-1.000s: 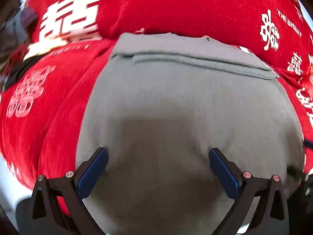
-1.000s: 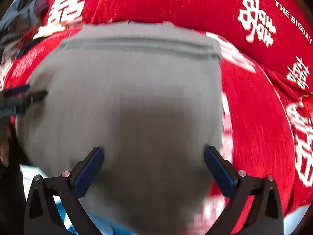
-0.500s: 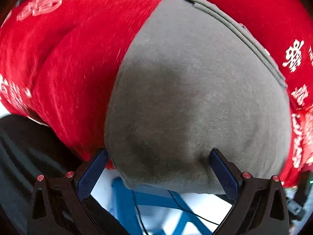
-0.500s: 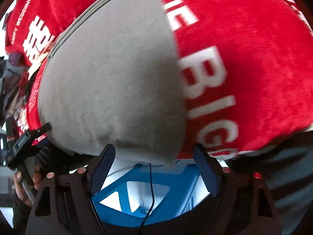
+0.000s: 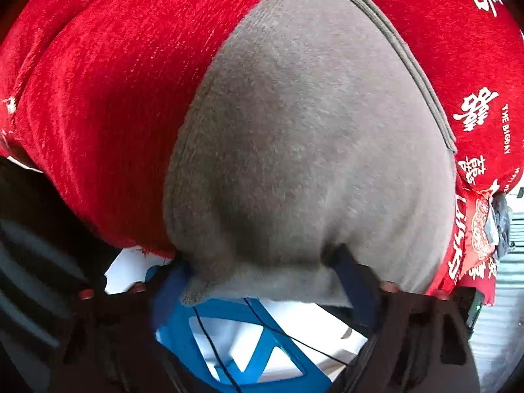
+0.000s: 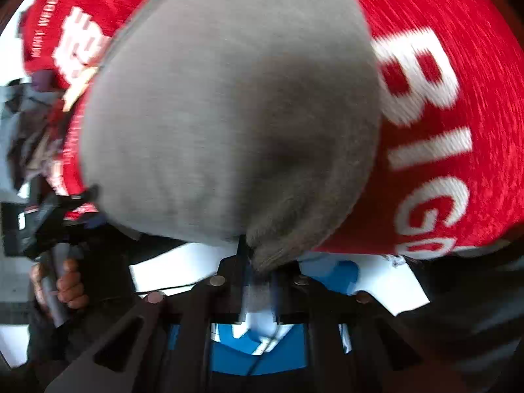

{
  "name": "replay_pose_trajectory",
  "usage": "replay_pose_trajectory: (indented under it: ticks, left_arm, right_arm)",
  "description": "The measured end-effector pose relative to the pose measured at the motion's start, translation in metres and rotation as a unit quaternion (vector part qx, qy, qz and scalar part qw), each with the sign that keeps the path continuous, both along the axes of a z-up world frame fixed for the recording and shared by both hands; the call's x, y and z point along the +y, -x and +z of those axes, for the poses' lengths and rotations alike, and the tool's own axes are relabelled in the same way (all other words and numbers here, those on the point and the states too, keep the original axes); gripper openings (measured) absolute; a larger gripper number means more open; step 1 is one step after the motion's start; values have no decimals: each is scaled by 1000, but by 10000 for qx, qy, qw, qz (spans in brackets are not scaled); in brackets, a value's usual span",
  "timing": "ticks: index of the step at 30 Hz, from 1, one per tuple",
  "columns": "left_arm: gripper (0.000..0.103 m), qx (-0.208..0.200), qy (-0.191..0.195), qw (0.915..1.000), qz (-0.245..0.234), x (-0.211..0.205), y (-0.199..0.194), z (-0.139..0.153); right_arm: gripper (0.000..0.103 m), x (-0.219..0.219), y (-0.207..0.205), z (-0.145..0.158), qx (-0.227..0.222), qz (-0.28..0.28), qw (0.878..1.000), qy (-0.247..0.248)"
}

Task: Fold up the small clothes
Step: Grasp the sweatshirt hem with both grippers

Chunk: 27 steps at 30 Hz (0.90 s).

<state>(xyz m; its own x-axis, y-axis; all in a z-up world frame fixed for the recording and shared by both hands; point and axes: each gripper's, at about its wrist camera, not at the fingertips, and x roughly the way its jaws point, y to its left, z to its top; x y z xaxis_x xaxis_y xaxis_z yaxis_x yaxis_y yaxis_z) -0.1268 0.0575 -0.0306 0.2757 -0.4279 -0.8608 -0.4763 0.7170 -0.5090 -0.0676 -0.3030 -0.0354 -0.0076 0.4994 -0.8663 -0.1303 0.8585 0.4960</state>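
**Both grippers at the near hem of the grey garment**

We start with the left side. In the left wrist view, the red cloth (image 5: pixel 108 104) printed with white characters covers the surface, and the grey garment (image 5: pixel 304 137) lies flat on top of it, its stitched band running along the far right edge. The near hem of the garment hangs over the surface edge. Our left gripper (image 5: pixel 262 271) brackets that hem corner: the blue pads sit on either side of the fabric and the jaws are closing — the hem is between them, and the cloth bunches where the pads meet it. Below the hem we see a blue plastic frame (image 5: pixel 249 360) with a thin black cable across it, on a white floor.

Moving to the right wrist view, the same grey garment (image 6: pixel 229 114) fills the centre, with the red cloth (image 6: pixel 442 114) and its large white letters to the right. Our right gripper (image 6: pixel 258 268) has its jaws nearly together and closing, pinching a gathered corner of the grey hem — the fabric puckers into a point between the pads. At the far left of this view, a hand (image 6: pixel 67 285) grasps the handle of the left gripper (image 6: pixel 49 222), which sits at the garment's other near corner.
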Motion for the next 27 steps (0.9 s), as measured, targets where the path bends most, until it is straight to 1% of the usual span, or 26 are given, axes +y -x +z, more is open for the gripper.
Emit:
replay_pose_trajectory:
  ticks: [1, 2, 3, 4, 6, 8, 10, 12, 14, 16, 18, 20, 22, 23, 27]
  left_arm:
    - [54, -31, 97, 9999, -38, 2, 2, 5]
    - [45, -85, 231, 9997, -83, 2, 5, 8]
    - [19, -49, 208, 9997, -138, 1, 8, 11]
    - [18, 26, 145, 9997, -176, 1, 10, 12]
    - [18, 40, 196, 9998, -89, 5, 13, 15]
    - [16, -81, 251, 9996, -46, 7, 13, 20]
    - [16, -410, 324, 9986, -17, 11, 13, 34]
    - [16, -886, 290, 9956, 40, 16, 10, 51]
    - [16, -1231, 250, 9920, 111, 22, 7, 65]
    - [16, -1489, 320, 9881, 230, 28, 0, 75]
    - [16, -1685, 360, 9846, 299, 31, -3, 83]
    - [16, -1894, 286, 9809, 328, 35, -5, 95]
    - [16, -2063, 191, 9776, 363, 38, -8, 106]
    - [12, -2126, 200, 9762, 387, 42, -7, 109]
    - [11, -2275, 209, 9723, 500, 51, -20, 118]
  right_arm:
    - [11, 3, 1, 6, -103, 70, 9999, -47]
    - [10, 7, 4, 14, -275, 189, 9994, -71]
    - [10, 8, 5, 19, -373, 261, 9989, -66]
    - [10, 11, 8, 26, -488, 334, 9982, -42]
    - [10, 9, 11, 38, -686, 427, 9967, -80]
    - [10, 11, 14, 52, -901, 497, 9945, -188]
    - [10, 14, 14, 66, -1106, 524, 9920, -294]
    - [10, 4, 13, 86, -1392, 473, 9875, -573]
    - [10, 4, 11, 100, -1645, 407, 9828, -737]
    - [10, -5, 5, 112, -1850, 297, 9785, -864]
    - [10, -8, -1, 122, -1976, 189, 9750, -994]
    - [10, -7, -5, 131, -2081, 126, 9714, -1136]
    - [10, -10, -5, 143, -2276, 125, 9647, -1320]
    - [10, -10, -6, 151, -2398, 141, 9605, -1402]
    - [10, -3, -16, 169, -2682, 105, 9505, -1564]
